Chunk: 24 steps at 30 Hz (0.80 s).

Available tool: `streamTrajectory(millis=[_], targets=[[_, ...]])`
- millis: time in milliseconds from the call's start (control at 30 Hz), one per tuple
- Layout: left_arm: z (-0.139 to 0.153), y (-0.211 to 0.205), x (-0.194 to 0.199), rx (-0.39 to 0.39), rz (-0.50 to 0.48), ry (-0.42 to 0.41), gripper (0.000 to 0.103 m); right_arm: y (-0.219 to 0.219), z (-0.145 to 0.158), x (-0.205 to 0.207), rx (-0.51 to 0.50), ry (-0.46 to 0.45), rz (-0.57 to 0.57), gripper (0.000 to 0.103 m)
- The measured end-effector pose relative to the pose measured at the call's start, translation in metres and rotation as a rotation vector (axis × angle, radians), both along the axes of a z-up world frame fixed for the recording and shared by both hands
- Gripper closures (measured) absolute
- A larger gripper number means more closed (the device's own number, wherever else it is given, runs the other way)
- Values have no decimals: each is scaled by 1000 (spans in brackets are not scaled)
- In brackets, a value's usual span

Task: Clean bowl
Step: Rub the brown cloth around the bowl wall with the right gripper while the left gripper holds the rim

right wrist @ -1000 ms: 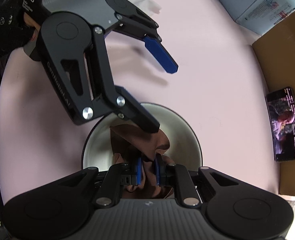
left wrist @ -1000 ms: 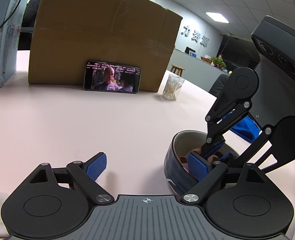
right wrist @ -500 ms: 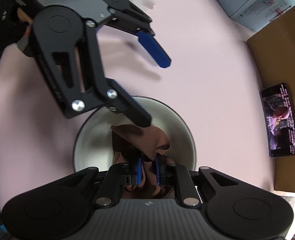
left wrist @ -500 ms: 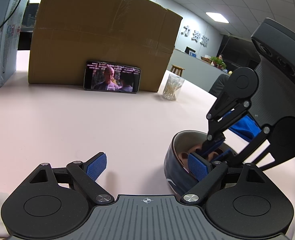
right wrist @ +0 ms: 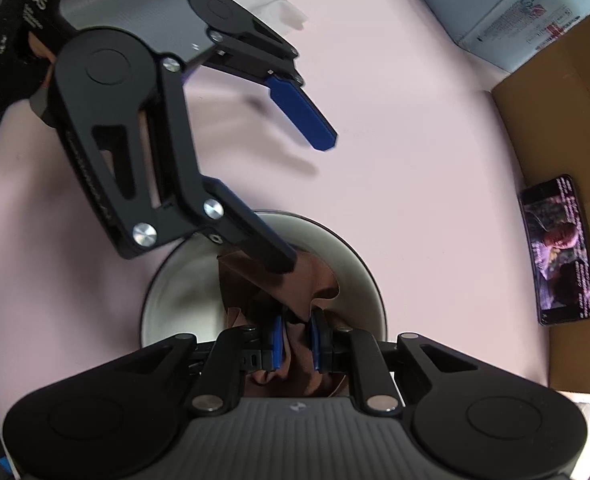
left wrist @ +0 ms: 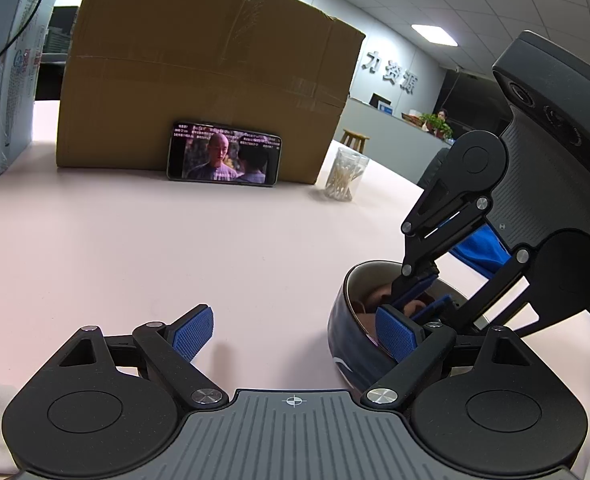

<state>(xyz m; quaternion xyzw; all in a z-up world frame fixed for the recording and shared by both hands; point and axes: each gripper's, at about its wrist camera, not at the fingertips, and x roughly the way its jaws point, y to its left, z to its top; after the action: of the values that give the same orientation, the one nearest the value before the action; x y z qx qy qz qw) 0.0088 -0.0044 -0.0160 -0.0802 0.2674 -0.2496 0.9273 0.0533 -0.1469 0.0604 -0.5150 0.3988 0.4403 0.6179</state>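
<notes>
A bowl [left wrist: 349,344], dark blue outside and white inside [right wrist: 183,300], stands on the pink table. A brown cloth [right wrist: 319,280] lies bunched in it, and my right gripper [right wrist: 297,340] points steeply down into the bowl, shut on that cloth. In the left wrist view the right gripper [left wrist: 423,296] comes into the bowl from the right. My left gripper [left wrist: 295,336] stands wide open. Its right pad [left wrist: 397,336] is inside the bowl by the near wall, while its left pad [left wrist: 193,336] hovers over bare table, well clear of the bowl.
A big cardboard box [left wrist: 207,92] stands at the back with a phone [left wrist: 223,154] playing video propped against it. Beside it is a clear jar of cotton swabs [left wrist: 345,180]. A blue-white carton [left wrist: 3,80] is far left, a blue cloth [left wrist: 479,248] lies behind the bowl, and a white cloth [right wrist: 263,0] lies near the left gripper.
</notes>
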Motion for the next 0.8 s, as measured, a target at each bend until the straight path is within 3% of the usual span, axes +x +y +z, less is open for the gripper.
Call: streamTrajectory(millis=[800], targets=[[1, 0, 0, 1, -1, -1, 13, -6, -2, -7, -10, -9, -1, 88]])
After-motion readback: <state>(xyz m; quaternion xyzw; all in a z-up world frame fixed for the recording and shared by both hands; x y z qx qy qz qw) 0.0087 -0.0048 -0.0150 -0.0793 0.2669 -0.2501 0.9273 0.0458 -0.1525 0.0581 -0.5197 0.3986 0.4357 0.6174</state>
